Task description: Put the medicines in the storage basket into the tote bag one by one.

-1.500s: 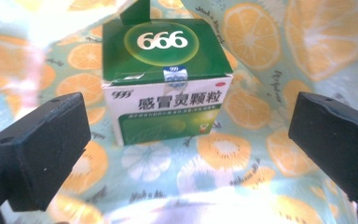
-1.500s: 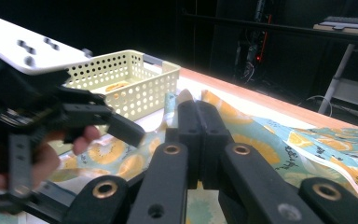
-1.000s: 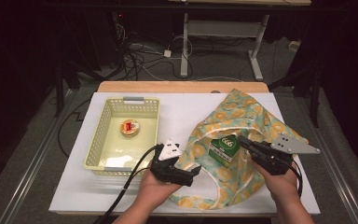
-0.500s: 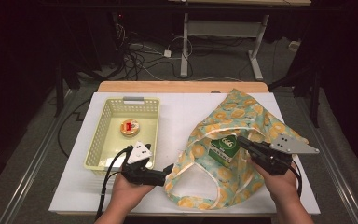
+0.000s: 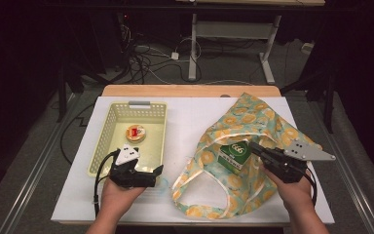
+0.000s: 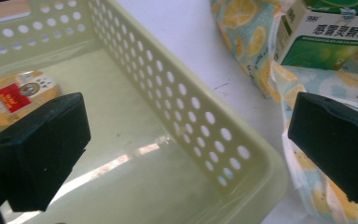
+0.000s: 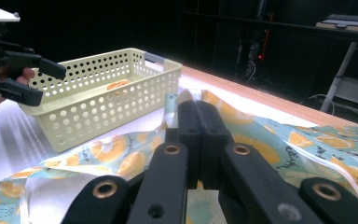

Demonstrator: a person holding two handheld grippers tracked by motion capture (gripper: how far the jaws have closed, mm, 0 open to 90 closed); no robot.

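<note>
White board [image 5: 190,122] beneath the left gripper's [image 5: 158,174] fingers [image 5: 158,169]; tangled cables [image 5: 146,58] and desk frame [image 5: 193,44] well beyond them.

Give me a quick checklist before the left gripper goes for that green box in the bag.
1. Left gripper open: ok.
2. Nothing between its fingers: ok.
3. Green and white cardboard box visible at the mouth of the orange-patterned fabric bag: ok.
4. Right gripper shut at the bag; whether it pinches fabric: cannot tell.
5. Pale yellow perforated plastic basket has room beside the round orange tin: ok.
</note>
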